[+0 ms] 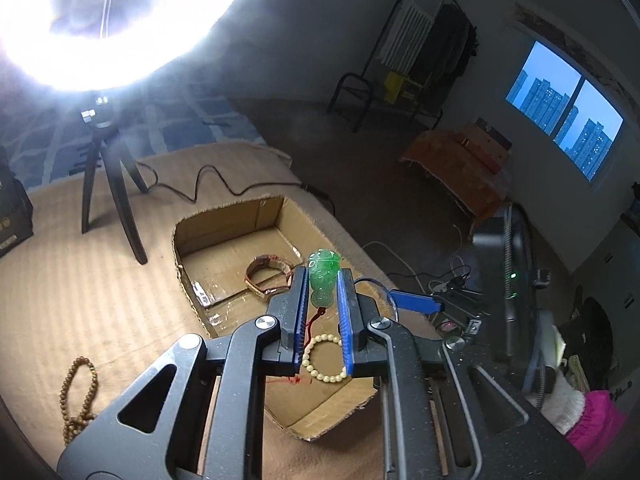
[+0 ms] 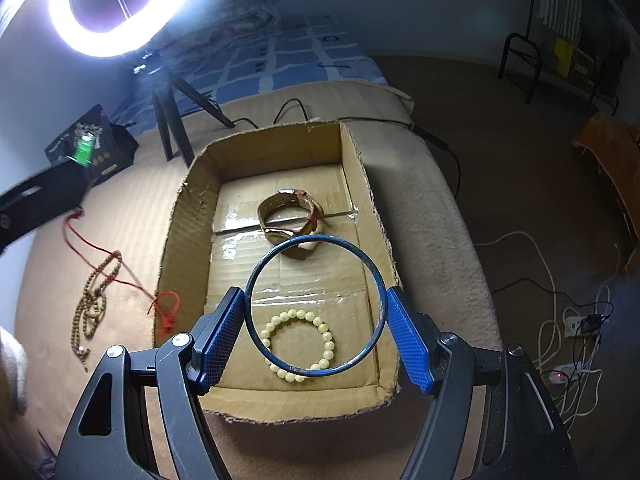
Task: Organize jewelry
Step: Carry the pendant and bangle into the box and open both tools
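Left wrist view shows the left gripper (image 1: 323, 280) pinching a green pendant (image 1: 322, 278) narrowly over the cardboard box (image 1: 224, 216), its red cord (image 1: 312, 326) dangling. Right gripper (image 2: 316, 312) holds a blue bangle (image 2: 315, 308) across wide jaws above the box, where a watch (image 2: 290, 220) and cream bead bracelet (image 2: 298, 344) lie. Brown beads (image 2: 94, 300) rest outside on the tan cloth (image 2: 120, 216).

A lit ring light (image 2: 116, 8) on a tripod (image 1: 112, 184) stands beside a window (image 1: 564, 108).

Home bedroom, patterned bed cover (image 2: 280, 56), clothes rack (image 1: 420, 32), window (image 1: 564, 108)
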